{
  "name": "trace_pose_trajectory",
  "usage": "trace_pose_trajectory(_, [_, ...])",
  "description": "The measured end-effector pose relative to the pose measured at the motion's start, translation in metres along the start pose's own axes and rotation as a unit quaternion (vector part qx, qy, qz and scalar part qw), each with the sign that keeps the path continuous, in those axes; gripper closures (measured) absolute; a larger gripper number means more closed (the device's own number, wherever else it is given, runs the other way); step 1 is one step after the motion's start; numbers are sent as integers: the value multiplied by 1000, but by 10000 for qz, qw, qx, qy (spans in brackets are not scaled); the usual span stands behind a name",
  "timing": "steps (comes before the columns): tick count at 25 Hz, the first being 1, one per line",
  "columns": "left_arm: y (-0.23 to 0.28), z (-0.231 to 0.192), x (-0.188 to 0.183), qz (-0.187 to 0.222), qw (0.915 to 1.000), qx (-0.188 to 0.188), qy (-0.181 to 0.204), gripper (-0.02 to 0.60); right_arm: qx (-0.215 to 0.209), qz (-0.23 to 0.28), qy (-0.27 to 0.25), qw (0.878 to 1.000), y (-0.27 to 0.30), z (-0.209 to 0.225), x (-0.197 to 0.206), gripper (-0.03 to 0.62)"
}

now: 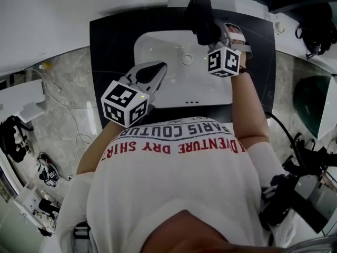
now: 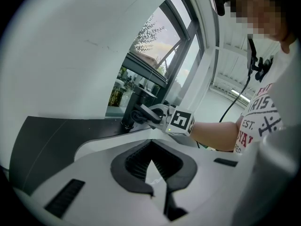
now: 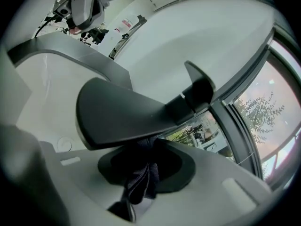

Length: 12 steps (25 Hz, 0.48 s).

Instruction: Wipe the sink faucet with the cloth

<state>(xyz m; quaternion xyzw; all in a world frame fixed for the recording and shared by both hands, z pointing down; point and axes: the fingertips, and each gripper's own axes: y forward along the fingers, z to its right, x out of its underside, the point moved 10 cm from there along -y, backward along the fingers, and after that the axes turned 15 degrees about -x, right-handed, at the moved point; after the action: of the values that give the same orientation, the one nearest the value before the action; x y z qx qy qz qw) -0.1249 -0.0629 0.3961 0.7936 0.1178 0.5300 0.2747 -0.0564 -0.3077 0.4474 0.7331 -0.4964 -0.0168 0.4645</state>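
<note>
Now my right gripper (image 3: 146,150) clamps the soft, limp cloth (image 3: 141,180) by its bunched fold, just under the stiff faucet (image 3: 117,117); left gripper (image 2: 151,147) jaws seem together, empty.

The faucet (image 3: 127,114) is black and matt, smooth like painted metal. The cloth (image 3: 141,180) is dark, soft and wrinkly. The sink (image 1: 158,51) is white, smooth and a bit shiny, set in a dark matt countertop (image 1: 108,41). The left gripper (image 2: 151,145) is smooth white plastic with black ribbed pads (image 2: 136,161).
</note>
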Motion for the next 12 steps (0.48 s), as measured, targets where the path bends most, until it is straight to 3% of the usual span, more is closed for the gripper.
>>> trace_pose_trajectory(12, [-6,9,-2,3,9998,113,145,580,142,27,36,9999,-20,-6,-1,517])
